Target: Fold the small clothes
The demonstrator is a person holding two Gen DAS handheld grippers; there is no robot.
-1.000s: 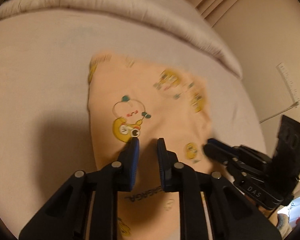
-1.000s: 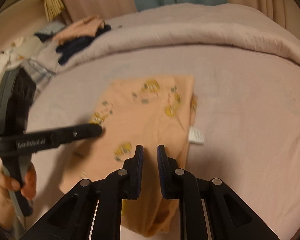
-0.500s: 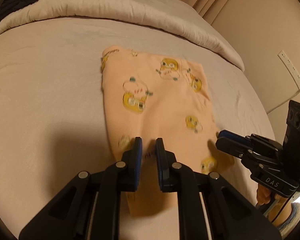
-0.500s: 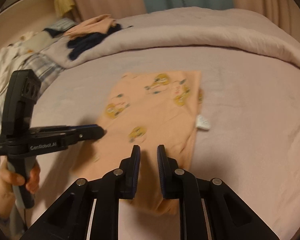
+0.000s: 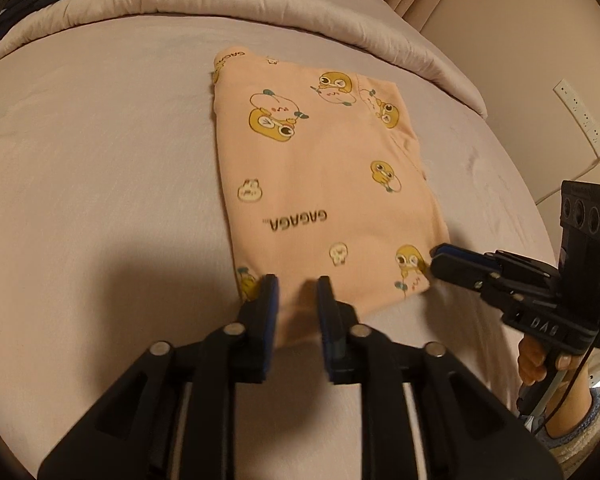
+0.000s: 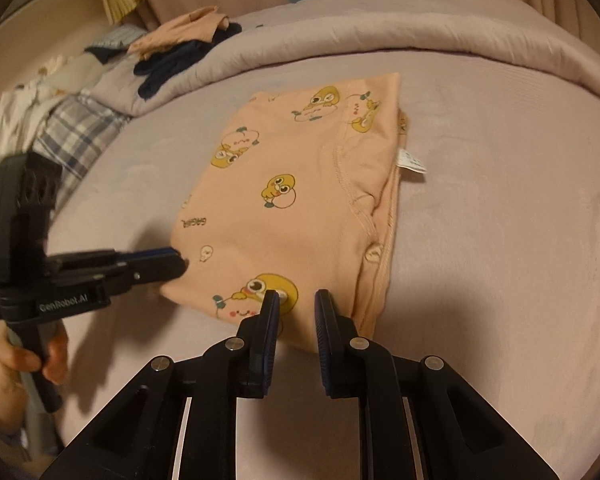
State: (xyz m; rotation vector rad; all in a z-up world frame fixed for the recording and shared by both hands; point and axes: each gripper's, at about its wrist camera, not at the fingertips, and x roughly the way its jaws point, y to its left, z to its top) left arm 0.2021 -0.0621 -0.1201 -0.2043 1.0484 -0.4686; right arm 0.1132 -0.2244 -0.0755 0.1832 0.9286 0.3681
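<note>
Left wrist view: a folded peach garment [image 5: 324, 200], soft and light, is laid flat on the bed [image 5: 100, 140], best pinched at its near edge, where the left tool [image 5: 296, 300] and right tool [image 5: 440, 260] are held slightly parted, empty.

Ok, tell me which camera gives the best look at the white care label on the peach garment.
The right wrist view. There the white care label sticks out from the peach garment at its right edge, flat on the bed and unobstructed. The left wrist view shows the garment's printed top but no label at all.
</note>
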